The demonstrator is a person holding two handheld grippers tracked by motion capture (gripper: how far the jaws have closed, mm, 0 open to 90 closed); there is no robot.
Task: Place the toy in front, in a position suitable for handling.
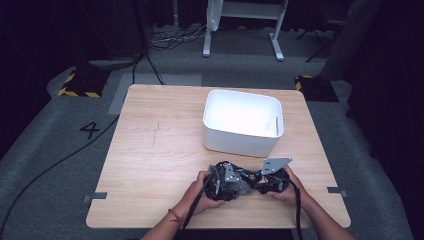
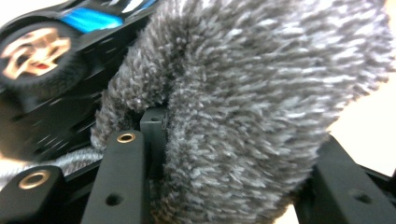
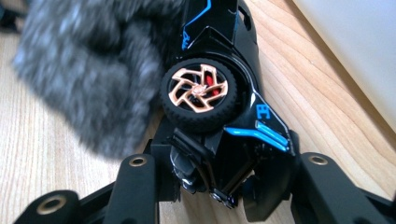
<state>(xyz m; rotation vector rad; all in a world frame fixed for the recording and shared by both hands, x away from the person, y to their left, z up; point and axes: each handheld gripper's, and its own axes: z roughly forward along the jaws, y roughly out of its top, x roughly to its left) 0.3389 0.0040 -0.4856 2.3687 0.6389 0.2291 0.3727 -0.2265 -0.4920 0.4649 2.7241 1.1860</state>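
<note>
At lower centre of the high view we find the toy car [image 1: 250,177] on the table [image 1: 150,150], the fluffy cloth [image 1: 235,187] against its left, the bin [image 1: 243,122] behind both.

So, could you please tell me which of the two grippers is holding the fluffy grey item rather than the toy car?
The left gripper: grey fluffy cloth sits between its jaws, while the right gripper grips the black toy car with blue trim.
</note>
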